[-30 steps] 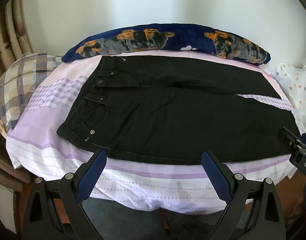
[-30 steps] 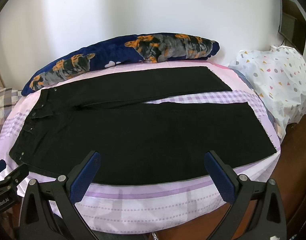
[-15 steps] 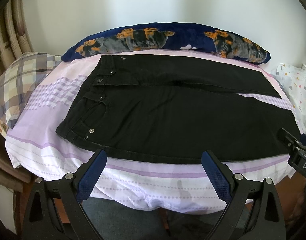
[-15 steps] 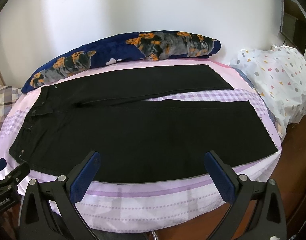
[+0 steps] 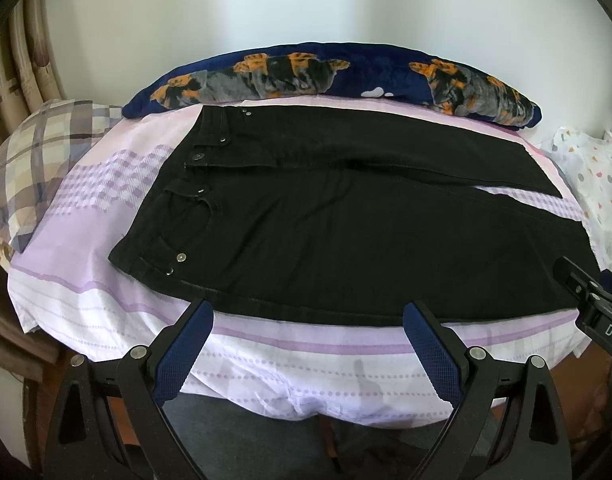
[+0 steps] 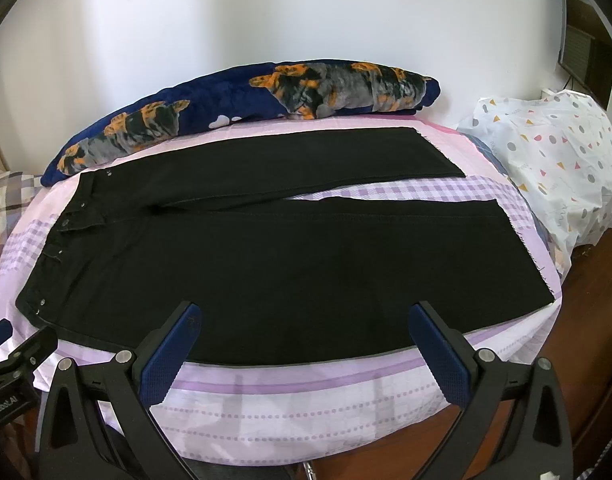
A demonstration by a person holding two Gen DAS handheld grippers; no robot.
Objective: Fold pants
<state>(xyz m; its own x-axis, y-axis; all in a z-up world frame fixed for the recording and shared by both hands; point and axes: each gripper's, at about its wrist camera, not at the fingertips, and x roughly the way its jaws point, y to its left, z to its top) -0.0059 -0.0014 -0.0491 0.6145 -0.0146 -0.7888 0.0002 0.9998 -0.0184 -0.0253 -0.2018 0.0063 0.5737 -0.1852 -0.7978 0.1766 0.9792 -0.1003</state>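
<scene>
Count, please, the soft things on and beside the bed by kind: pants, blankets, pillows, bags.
Black pants: 1
Navy dog-print blanket: 1
Plaid pillow: 1
White spotted bag: 1
Total: 4

Left gripper (image 5: 308,344) and right gripper (image 6: 304,346): black angular frames, silver round screws at the joints, blue textured pads (image 5: 184,354) lining each finger; white lettering marks the bodies.

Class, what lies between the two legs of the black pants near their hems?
Between the black pants' legs, a wedge of lilac checked bedsheet shows, clearest in the right wrist view.
</scene>
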